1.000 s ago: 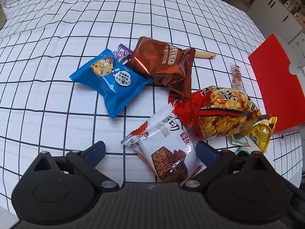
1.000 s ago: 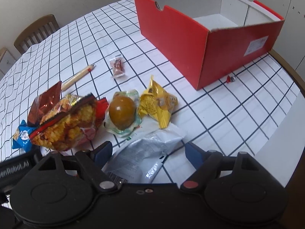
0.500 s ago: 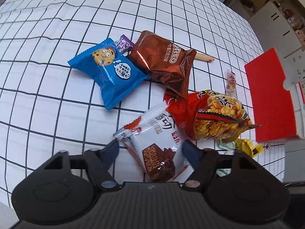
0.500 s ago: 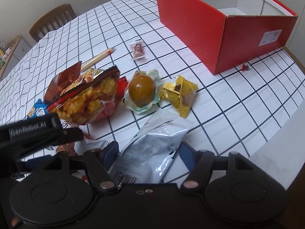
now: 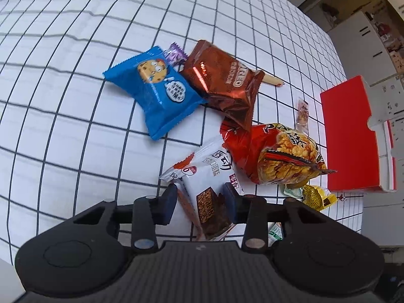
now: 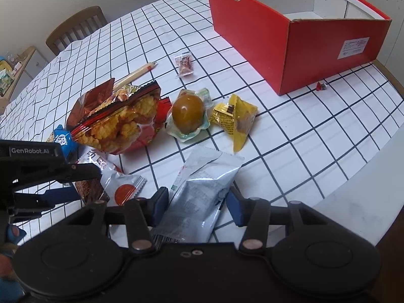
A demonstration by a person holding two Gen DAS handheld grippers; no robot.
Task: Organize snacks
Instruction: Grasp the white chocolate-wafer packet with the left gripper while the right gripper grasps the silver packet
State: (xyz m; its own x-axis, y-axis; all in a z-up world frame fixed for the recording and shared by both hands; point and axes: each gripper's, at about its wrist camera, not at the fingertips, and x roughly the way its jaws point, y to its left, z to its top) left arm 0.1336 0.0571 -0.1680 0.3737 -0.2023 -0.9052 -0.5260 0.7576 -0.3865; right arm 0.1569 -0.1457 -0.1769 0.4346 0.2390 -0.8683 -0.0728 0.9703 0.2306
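From the left wrist camera, your left gripper (image 5: 199, 199) has its jaws drawn in on either side of the white chocolate-wafer packet (image 5: 207, 189), the pads at or very near its edges, though you cannot tell from here whether they truly bite; the packet's far end lies against the red crisp bag (image 5: 275, 156), which in turn sits partly under the brown Oreo pack (image 5: 224, 83) beside the blue cookie pack (image 5: 156, 93). If you lift with only slippery film caught, the wafer could slide out, or its top edge could drag the crisp bag and disturb the pile. The red box (image 5: 353, 136) stands well apart at the right, so a weak hold has a long carry to fail on. From the right wrist camera, your right gripper (image 6: 199, 202) straddles the silver pouch (image 6: 202, 192), jaws partly spread with the pads close to its sides but seemingly not yet pinching. The pouch is flat and glossy; closing on it may just crumple it or skate it toward the table edge (image 6: 366, 169) nearby. The left gripper's arm is just beside at the left here, so lifting both together risks a knock, and the wrapped egg (image 6: 188, 113) and yellow packet (image 6: 234, 121) lie near enough ahead to be swept
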